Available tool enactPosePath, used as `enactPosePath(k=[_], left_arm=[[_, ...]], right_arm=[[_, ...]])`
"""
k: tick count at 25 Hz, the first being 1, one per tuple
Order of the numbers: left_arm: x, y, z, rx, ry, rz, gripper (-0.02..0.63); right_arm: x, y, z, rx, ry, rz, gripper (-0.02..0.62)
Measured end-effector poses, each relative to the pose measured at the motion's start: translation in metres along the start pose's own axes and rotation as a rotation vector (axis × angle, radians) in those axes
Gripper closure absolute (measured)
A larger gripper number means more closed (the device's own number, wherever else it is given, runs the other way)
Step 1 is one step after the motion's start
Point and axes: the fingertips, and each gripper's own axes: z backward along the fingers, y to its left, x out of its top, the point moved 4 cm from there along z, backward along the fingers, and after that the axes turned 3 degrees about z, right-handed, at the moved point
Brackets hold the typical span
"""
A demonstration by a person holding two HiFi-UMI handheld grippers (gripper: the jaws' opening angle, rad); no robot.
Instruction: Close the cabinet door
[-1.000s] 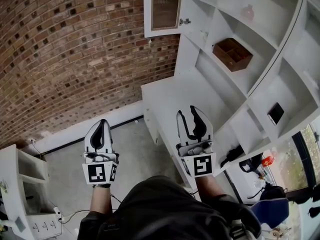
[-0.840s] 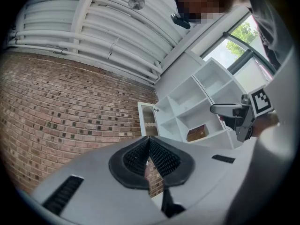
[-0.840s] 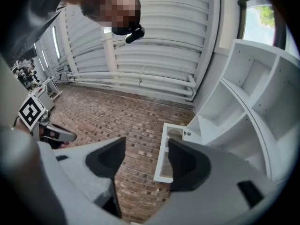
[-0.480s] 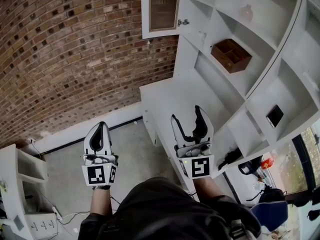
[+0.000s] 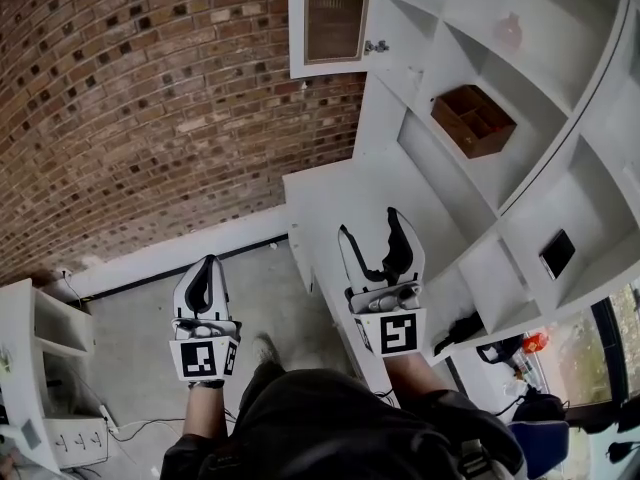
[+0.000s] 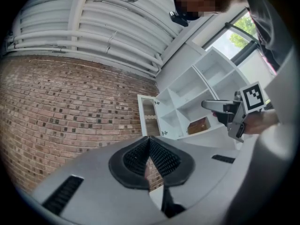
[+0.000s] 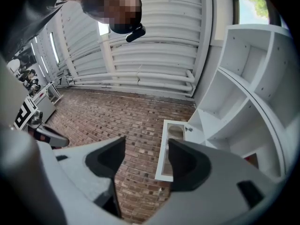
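The cabinet door [image 5: 330, 18], white-framed with a glass pane, stands swung open from the top corner of the white shelving unit [image 5: 470, 198]. It also shows in the left gripper view [image 6: 149, 117] and the right gripper view [image 7: 172, 149]. My right gripper [image 5: 372, 236] hangs over the unit's counter, well below the door. Its jaws have just been opening and stand open [image 7: 146, 144] with nothing between them. My left gripper [image 5: 205, 268] is over the floor to the left, shut [image 6: 149, 144] and empty. Neither gripper touches the door.
A brick wall [image 5: 150, 98] runs behind the open door. A brown wooden box [image 5: 473, 120] sits on one shelf and a small black item [image 5: 556, 253] on a lower one. A low white shelf [image 5: 45, 368] stands at the far left on the grey floor.
The right gripper's jaws have spread from nearly closed to wide apart. Both grippers have slid slightly lower in the head view. The door has not moved.
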Motion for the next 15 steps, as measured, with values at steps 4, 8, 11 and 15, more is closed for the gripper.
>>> enactPosePath(k=[4,8,11,15], left_arm=[[-0.013,0.016,-0.020,-0.001,-0.014,0.012,0.604],[-0.026,0.040,-0.054,-0.018,-0.031,0.031,0.604],[-0.033,0.062,-0.086,-0.040,-0.047,0.042,0.604],[-0.043,0.088,-0.129,-0.071,-0.058,0.054,0.604]], right_arm=[[-0.016,0.003,-0.022,-0.004,0.004,0.010,0.321],[-0.032,0.008,-0.052,-0.023,0.009,0.033,0.321],[-0.043,0.011,-0.080,-0.042,0.008,0.053,0.321],[-0.064,0.013,-0.117,-0.067,0.014,0.068,0.321]])
